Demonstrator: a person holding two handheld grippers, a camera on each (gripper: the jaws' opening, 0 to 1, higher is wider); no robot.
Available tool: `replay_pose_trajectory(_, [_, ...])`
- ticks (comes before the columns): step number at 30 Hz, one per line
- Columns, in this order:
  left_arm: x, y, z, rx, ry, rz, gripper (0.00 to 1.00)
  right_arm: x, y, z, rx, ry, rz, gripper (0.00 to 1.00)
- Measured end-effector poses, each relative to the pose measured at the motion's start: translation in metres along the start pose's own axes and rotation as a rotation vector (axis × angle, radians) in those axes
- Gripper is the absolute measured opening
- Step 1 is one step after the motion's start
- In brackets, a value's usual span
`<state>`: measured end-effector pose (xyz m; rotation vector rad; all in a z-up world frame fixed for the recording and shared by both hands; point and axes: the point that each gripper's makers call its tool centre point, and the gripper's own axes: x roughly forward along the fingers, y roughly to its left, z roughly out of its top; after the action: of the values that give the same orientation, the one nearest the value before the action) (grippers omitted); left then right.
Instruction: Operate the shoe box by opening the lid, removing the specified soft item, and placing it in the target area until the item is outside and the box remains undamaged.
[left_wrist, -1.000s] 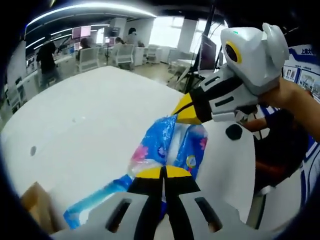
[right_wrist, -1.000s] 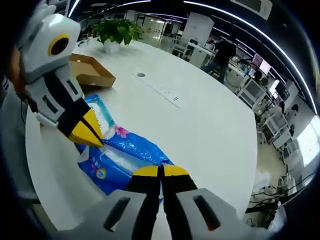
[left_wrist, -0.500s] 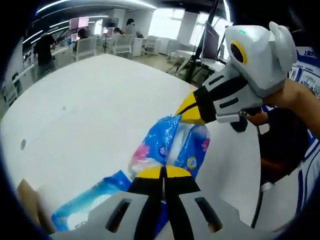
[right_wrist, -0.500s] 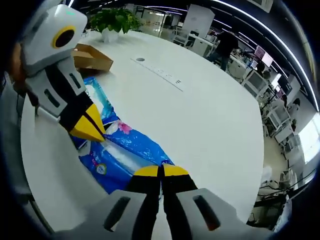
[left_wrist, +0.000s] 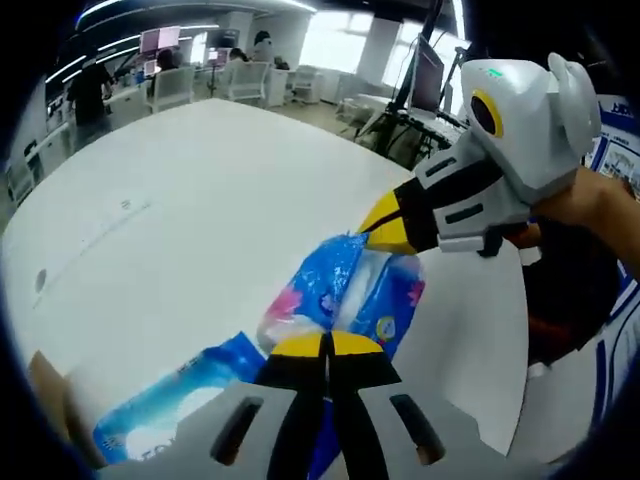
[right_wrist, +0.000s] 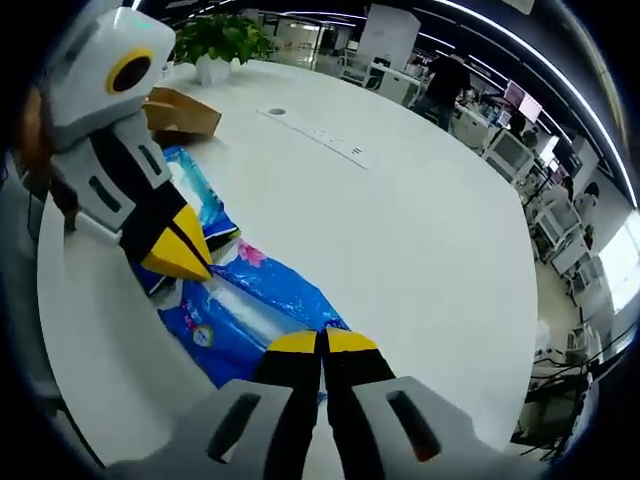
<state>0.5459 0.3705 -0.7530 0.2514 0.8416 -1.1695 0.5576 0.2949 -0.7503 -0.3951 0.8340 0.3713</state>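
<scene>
The soft item, a blue plastic pack (left_wrist: 345, 295) with pink flower print, is already out of the shoe box and hangs stretched between the two grippers, so the step in hand looks like carrying it to the target area. The left gripper (left_wrist: 325, 345) has its yellow-tipped jaws pressed together on the near end of the pack; the right gripper (left_wrist: 385, 225) pinches the far end. In the right gripper view the same hold reads the other way round: the right gripper (right_wrist: 322, 342) is clamped on the near corner of the pack (right_wrist: 255, 310) and the left gripper (right_wrist: 180, 262) bites the other end. A second blue pack (right_wrist: 195, 195) lies on the white worktop (right_wrist: 400, 230) just behind the held one, and the brown shoe box (right_wrist: 180, 108) sits farther back, near a potted plant (right_wrist: 215, 40). The next move calls for lowering both hands together and letting go only once the pack rests flat. The second pack lies close under the held one and could be snagged; the worktop ahead carries only a cable strip (right_wrist: 320, 138)
</scene>
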Motion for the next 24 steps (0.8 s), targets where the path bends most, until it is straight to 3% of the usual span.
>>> replay_pose_trajectory(13, [-0.006, -0.001, 0.002, 0.059, -0.003, 0.01, 0.0, -0.005, 0.0, 0.0, 0.002, 0.001, -0.017, 0.01])
replay_pose_trajectory(24, [-0.025, -0.007, 0.008, 0.102, -0.015, 0.015, 0.01, -0.027, 0.005, 0.012, 0.008, -0.033, -0.036, 0.04])
